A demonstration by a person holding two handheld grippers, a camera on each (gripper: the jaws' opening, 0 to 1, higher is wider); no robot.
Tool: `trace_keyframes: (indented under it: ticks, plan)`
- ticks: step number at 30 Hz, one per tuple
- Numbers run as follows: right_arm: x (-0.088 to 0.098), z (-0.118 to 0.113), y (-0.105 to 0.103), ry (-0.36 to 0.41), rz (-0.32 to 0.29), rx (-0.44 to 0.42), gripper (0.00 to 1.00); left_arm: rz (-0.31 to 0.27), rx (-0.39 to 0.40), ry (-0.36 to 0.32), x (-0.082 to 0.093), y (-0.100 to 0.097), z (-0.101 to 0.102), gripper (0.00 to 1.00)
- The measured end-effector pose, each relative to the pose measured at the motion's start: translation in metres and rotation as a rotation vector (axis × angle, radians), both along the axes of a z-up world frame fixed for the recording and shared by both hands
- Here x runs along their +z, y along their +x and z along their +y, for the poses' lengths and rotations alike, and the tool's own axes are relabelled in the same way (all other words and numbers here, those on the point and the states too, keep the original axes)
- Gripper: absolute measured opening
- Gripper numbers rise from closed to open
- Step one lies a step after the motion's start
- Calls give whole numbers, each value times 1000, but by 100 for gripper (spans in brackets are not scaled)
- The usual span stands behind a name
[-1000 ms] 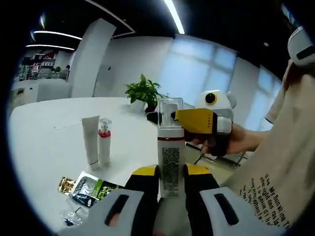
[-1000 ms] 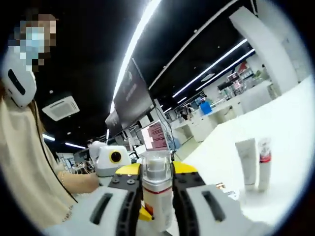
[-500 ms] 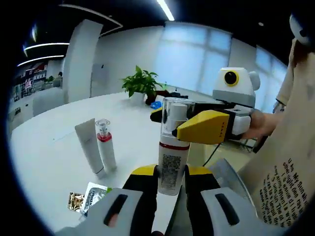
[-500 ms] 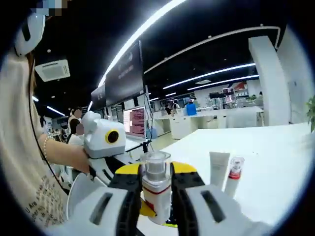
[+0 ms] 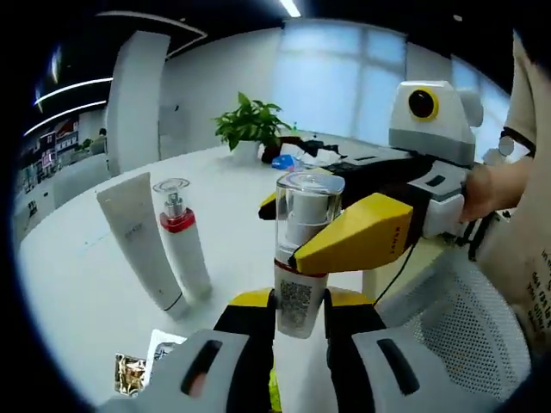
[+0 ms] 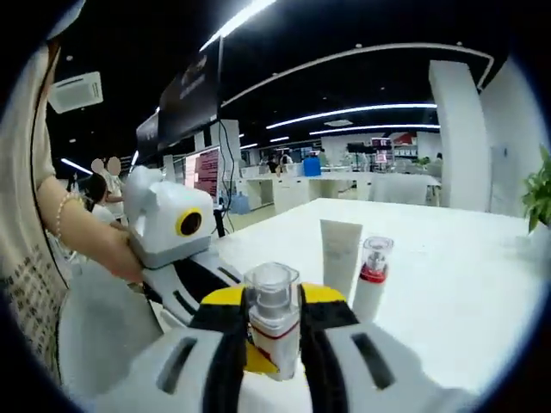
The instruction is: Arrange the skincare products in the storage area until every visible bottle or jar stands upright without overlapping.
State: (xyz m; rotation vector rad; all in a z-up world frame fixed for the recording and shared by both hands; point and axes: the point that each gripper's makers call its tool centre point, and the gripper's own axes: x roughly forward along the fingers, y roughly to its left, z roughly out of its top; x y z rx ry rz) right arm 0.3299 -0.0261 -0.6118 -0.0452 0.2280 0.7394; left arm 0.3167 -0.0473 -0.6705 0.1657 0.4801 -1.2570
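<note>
Open tabletop (image 6: pixel 465 284) right of tube (image 6: pixel 340 255) & red-collared bottle (image 6: pixel 371 277).

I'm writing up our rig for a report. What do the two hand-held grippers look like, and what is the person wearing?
Each hand-held gripper has yellow-and-black jaws on a light grey body with dark slots, as on the left hand-held gripper. The right hand-held gripper carries a white housing ringed in yellow. The person's beige printed T-shirt bears black lettering, with a beaded bracelet at the wrist.
</note>
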Motion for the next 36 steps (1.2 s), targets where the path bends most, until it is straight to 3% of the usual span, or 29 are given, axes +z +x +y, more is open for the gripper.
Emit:
trace_keyframes:
  ticks: [4, 9, 18, 36]
  plan:
    - [-20, -5, 16, -27, 15, -9, 22, -21, -9, 39, -19, 15, -4, 19]
    - [-36, -13, 33, -57, 33, -22, 23, -44, 0, 29, -37, 36, -13, 19]
    - [-66, -16, 50, -109, 74, -5, 23, -25, 16, 85, -67, 55, -18, 19]
    - [-73, -26, 82, -128, 80, -44, 23, -2, 89, 9, -70, 94, -24, 19]
